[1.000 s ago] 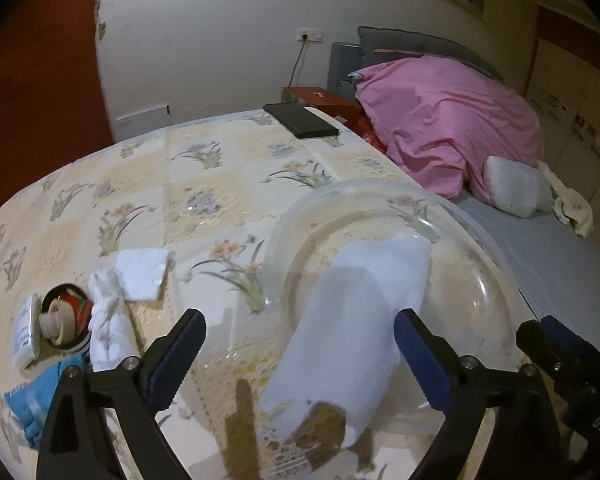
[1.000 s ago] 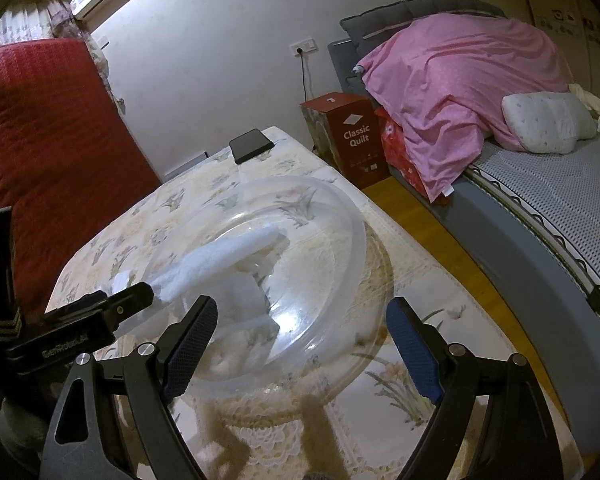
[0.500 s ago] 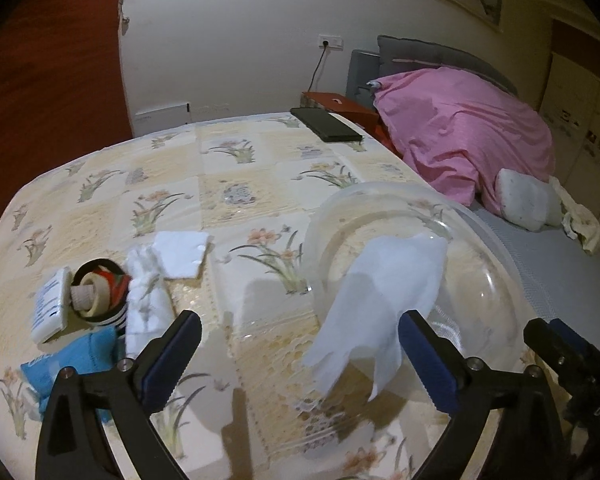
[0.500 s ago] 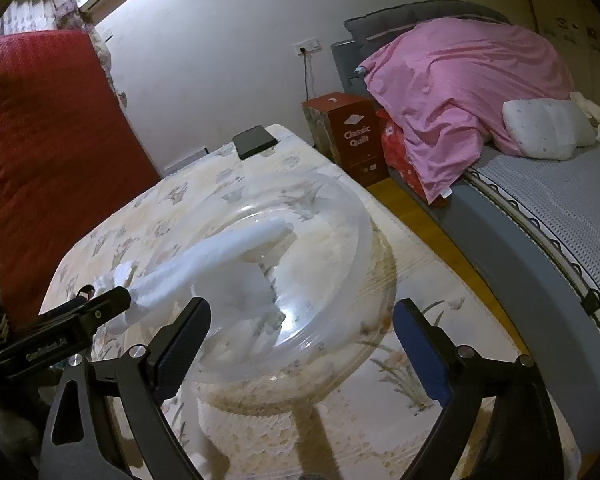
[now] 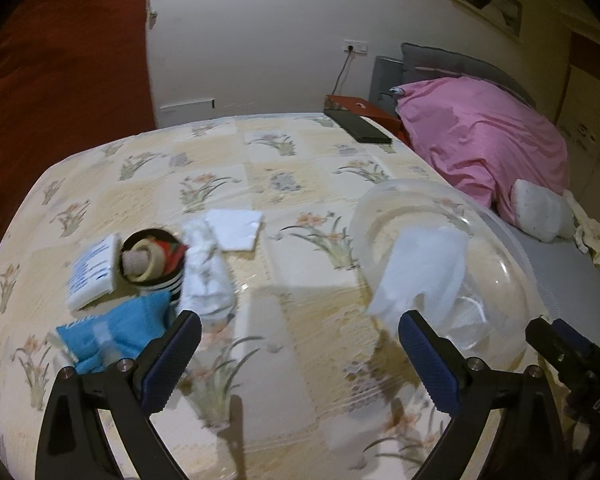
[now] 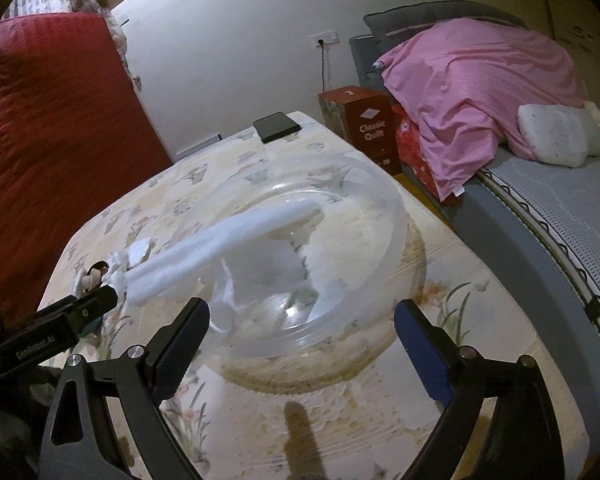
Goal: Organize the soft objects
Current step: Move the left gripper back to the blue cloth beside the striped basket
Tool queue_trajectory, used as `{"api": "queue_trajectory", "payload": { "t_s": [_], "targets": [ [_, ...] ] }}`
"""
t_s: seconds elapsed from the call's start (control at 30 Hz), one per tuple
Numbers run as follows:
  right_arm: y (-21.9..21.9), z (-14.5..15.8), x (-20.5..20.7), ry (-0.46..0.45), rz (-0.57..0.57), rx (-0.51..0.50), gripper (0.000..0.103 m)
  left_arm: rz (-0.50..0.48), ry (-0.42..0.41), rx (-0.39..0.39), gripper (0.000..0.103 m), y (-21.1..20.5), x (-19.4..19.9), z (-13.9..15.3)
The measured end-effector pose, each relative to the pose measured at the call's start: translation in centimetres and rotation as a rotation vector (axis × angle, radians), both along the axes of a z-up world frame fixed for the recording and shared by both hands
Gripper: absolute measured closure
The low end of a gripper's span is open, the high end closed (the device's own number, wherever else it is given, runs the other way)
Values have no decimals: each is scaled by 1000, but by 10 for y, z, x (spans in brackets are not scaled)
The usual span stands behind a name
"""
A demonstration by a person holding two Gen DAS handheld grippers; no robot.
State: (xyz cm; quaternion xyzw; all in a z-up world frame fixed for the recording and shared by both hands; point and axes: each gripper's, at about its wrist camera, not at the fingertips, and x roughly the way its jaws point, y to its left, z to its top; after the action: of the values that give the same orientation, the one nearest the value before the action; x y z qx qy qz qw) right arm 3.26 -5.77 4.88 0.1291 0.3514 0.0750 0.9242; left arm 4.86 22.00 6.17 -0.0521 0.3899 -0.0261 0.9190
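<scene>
Nearest the left wrist camera, the left tongs [image 5: 298,354] are hanging wide apart over the flowered bench [image 5: 260,168] with nothing between the pads, and the right tongs [image 6: 302,346] are likewise gaping empty just in front of the clear bowl [image 6: 396,216]. One white cloth [image 5: 420,276] is lying half in that bowl and half draped over its near rim, so by my reading one item is already delivered, if untidily, and the collecting step is under way rather than finished. Off to the left, the remaining pile is sitting well apart from the bowl: a blue cloth [image 5: 112,328] closest, a rumpled white sock [image 5: 206,276] just beside it, a striped cup [image 5: 156,260] stuffed with rolled fabric, a small printed packet [image 5: 92,276] touching the cup, and a folded white square [image 5: 236,228] a little further back. The left tongs seem to be pointing toward this pile, so the next move probably calls for lowering them onto the blue cloth or the sock, pinching a thick fold rather than a loose edge, and carrying it across to the bowl; the right tongs could tuck in the draped cloth. Farther off, a dark tablet [image 5: 358,126] is lying at the bench's far edge, and a pink duvet [image 5: 484,136] is heaped on the bed beyond.
</scene>
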Motion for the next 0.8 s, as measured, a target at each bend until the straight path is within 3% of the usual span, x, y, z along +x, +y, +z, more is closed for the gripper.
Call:
{"api": "queue_trajectory", "payload": {
  "t_s": [0.8],
  "targets": [
    [54,-2,-14,10,131,-22,9,201,33,-36,2,88,-37,-15]
  ]
}}
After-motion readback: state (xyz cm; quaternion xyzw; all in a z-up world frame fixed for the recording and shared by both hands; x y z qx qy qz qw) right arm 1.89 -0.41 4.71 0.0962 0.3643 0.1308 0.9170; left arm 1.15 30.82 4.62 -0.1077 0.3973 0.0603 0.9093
